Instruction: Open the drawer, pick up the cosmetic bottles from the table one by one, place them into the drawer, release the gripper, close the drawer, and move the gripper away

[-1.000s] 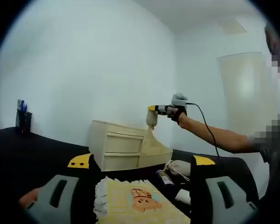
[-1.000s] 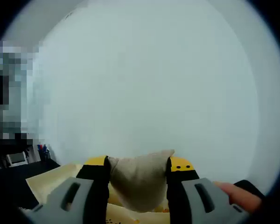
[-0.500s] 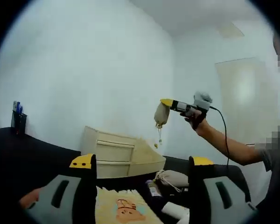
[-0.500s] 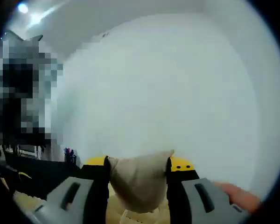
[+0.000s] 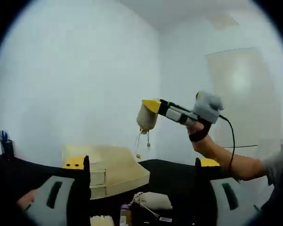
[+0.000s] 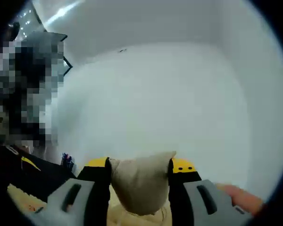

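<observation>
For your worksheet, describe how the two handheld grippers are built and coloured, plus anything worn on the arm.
Both the left gripper and the right gripper have grey slotted jaw bodies, black fingers and yellow tips. The right one has a pale grey rear housing and a black cable. A black strap crosses the hand.

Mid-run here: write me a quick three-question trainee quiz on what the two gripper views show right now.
1. True or false: the right gripper is shut on a small beige cloth drawstring pouch.
2. Which gripper has its jaws apart with nothing between them: (a) the left gripper, (b) the right gripper?
3. Fill in: in the left gripper view, a second beige cloth pouch lies on the ____ tabletop beside the cream drawer cabinet.

Key: 1 true; 2 (a); 3 black.
</observation>
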### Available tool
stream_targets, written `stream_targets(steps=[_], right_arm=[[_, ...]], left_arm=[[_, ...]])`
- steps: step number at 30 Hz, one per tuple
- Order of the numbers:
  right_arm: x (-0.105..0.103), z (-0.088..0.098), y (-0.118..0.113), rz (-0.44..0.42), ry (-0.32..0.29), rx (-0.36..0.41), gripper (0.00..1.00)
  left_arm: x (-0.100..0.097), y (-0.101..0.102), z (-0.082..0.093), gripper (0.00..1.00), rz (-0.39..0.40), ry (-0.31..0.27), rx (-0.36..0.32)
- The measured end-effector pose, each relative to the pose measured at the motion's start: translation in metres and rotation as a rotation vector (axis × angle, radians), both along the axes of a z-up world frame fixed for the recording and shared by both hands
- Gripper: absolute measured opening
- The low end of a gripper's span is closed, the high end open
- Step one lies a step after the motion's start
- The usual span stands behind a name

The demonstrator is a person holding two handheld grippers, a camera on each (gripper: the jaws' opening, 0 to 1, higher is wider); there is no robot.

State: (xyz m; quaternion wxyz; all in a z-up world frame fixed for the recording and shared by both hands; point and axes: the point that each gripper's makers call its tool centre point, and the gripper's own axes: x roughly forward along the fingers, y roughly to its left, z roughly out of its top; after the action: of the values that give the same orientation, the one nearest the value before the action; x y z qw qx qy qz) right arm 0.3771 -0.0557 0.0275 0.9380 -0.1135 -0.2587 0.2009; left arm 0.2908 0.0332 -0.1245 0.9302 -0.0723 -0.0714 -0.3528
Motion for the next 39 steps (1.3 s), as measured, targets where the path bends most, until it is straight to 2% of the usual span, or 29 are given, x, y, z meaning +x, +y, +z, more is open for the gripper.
stream_targets(steps=[2,5,8,10,12,14,17,19,24,26,32,34,36,37,39], right_arm=[[-0.017,0.001,0.005,0.029,0.006,0.000,0.45],[-0.030,-0.007,0.016,0.116,0.086,0.026,0.45],[-0.042,-0.009,0.019,0.115,0.079,0.008,0.45],[-0.049,-0.011,0.022,0.119,0.073,-0.002,0.45],[-0.058,-0.017,0.026,0.157,0.103,0.005,0.45],[-0.065,-0.021,0.029,0.173,0.123,0.003,0.45],[-0.074,-0.028,0.034,0.186,0.130,-0.007,0.45],[-0.079,-0.032,0.038,0.201,0.138,-0.007,0.45],[-0.098,-0.041,0.050,0.205,0.114,-0.036,0.45],[-0.101,-0.043,0.052,0.206,0.110,-0.043,0.45],[-0.104,-0.048,0.056,0.220,0.115,-0.026,0.45],[-0.104,-0.050,0.056,0.223,0.123,-0.017,0.45],[-0.106,-0.051,0.055,0.227,0.124,-0.001,0.45],[-0.108,-0.052,0.054,0.232,0.125,0.008,0.45],[-0.111,-0.053,0.053,0.237,0.125,0.017,0.45]], left_arm=[[0.017,0.000,-0.012,0.82,0.011,0.044,0.018],[0.026,-0.007,-0.025,0.66,-0.003,0.099,-0.013],[0.029,-0.016,-0.031,0.63,-0.004,0.109,-0.011],[0.028,-0.022,-0.028,0.63,0.002,0.079,-0.006],[0.026,-0.024,-0.017,0.65,0.012,0.031,-0.031],[0.021,-0.029,-0.004,0.70,-0.006,-0.036,-0.052],[0.013,-0.038,0.008,0.73,-0.019,-0.105,-0.045],[0.008,-0.044,0.012,0.70,-0.041,-0.124,-0.046],[0.010,-0.045,0.016,0.55,-0.019,-0.137,-0.036],[0.004,-0.047,0.024,0.54,-0.032,-0.178,-0.053],[-0.003,-0.054,0.032,0.53,-0.037,-0.223,-0.058],[-0.006,-0.055,0.038,0.50,-0.033,-0.256,-0.071],[-0.002,-0.051,0.040,0.47,-0.015,-0.247,-0.085],[0.002,-0.046,0.041,0.40,0.012,-0.249,-0.095],[0.003,-0.043,0.043,0.39,0.034,-0.266,-0.085]])
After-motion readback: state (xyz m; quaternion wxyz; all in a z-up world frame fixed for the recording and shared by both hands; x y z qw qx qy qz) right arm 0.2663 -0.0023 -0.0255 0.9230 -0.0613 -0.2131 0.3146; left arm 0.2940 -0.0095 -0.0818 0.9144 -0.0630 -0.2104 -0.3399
